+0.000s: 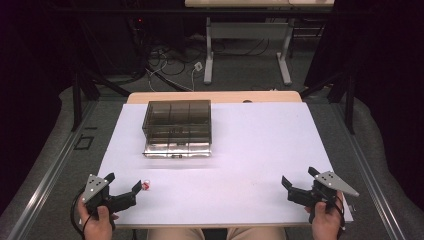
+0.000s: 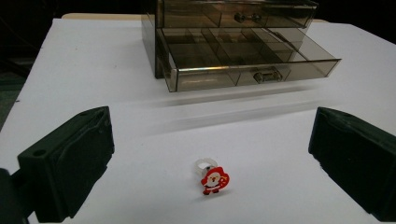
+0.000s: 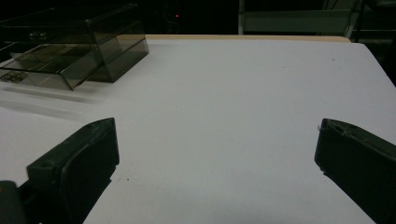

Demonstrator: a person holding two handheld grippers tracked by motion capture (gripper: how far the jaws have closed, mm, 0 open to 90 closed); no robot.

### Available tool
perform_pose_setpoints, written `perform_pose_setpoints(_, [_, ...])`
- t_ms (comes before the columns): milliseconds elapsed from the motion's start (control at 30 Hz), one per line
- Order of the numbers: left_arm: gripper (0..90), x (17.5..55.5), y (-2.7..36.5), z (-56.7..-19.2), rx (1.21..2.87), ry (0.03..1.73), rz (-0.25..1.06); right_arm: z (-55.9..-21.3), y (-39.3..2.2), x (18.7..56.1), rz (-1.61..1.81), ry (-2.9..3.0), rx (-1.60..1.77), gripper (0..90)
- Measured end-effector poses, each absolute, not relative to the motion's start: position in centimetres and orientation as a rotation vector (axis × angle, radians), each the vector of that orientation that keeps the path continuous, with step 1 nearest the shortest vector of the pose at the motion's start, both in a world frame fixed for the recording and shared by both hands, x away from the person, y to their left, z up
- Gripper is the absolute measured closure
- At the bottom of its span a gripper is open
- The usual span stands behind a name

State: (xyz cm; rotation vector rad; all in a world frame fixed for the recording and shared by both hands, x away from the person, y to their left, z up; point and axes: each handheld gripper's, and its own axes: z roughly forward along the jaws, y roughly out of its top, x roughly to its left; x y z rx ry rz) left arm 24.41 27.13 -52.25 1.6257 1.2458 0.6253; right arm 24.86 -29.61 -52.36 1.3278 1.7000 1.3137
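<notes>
Your left gripper (image 2: 210,154) sits wide open and empty, lined up on the Santa ring (image 2: 212,177), with the organizer's lower drawer (image 2: 247,58) already pulled out at the far side to take it, while your right gripper (image 3: 217,158) waits near right, also open and empty.

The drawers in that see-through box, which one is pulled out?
The bottom drawer of the smoky plastic box is pulled out, showing its little compartments. The top drawer is pushed in, its front level with the box.

Setting: lab or recording workroom. Evidence: white surface (image 1: 260,150) on a wooden top, framed by black stands (image 1: 77,97); loose cables (image 1: 167,62) across grey carpet; adjustable desk legs (image 1: 209,57) behind; dark curtaining (image 1: 385,75) at the sides.
</notes>
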Motion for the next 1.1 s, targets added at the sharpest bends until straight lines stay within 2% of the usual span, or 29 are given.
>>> perform_pose_setpoints(767, [0.3,25.0,26.2,-52.3,1.670,1.275,0.678,-53.8,-28.3,25.3,1.216,1.800,1.283,0.0])
perform_pose_setpoints(1033, [0.3,25.1,25.8,-52.6,1.685,1.270,0.652,-54.1,-28.6,25.6,1.220,1.800,1.315,0.4])
perform_pose_setpoints(1100, [2.6,25.2,25.7,-52.7,1.684,1.279,0.639,-54.1,-28.7,25.7,1.224,1.804,1.317,0.5])
